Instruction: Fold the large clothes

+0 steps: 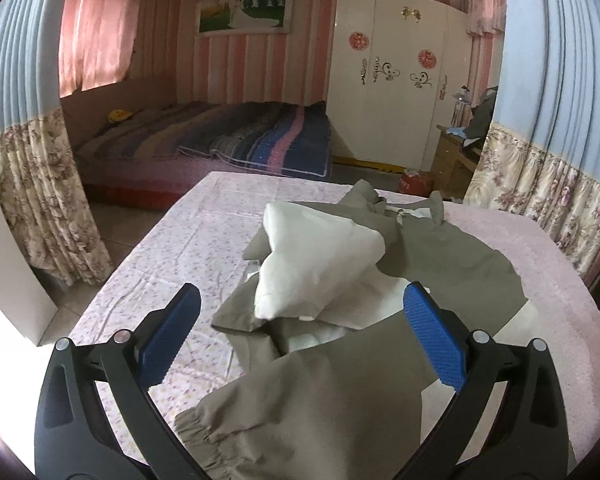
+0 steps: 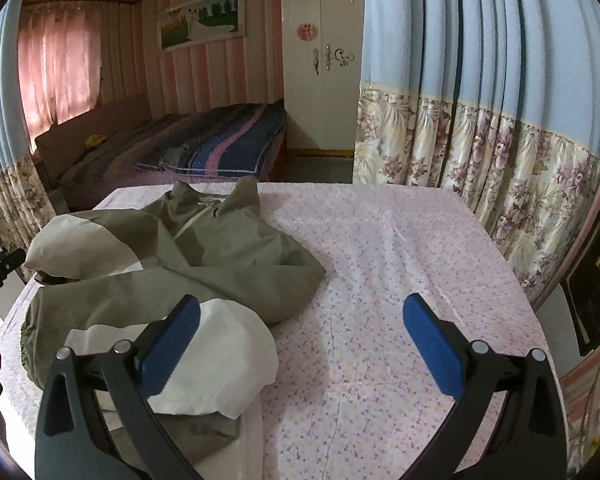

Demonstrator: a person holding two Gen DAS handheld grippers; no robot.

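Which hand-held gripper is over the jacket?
The left hand-held gripper: the olive-and-white jacket lies between its open fingers. The right hand-held gripper is mostly above bare bedsheet.

- Right tool (image 2: 302,332): jaws spread wide, nothing between them; bare floral tabletop (image 2: 400,248) ahead and to its right, free passage.
- Crumpled olive-and-white jacket (image 2: 204,248) blocks its left side.
- Left tool (image 1: 302,326): jacket heaped directly ahead; bare tabletop strip at left.
- Curtain (image 2: 480,120) bounds the far right edge.

I see soft daylight glowing through the pink curtain (image 1: 94,36) at far left; the near bedsheet (image 2: 380,280) is evenly lit with faint shadows. Fisheye bends the edges, corners go black.
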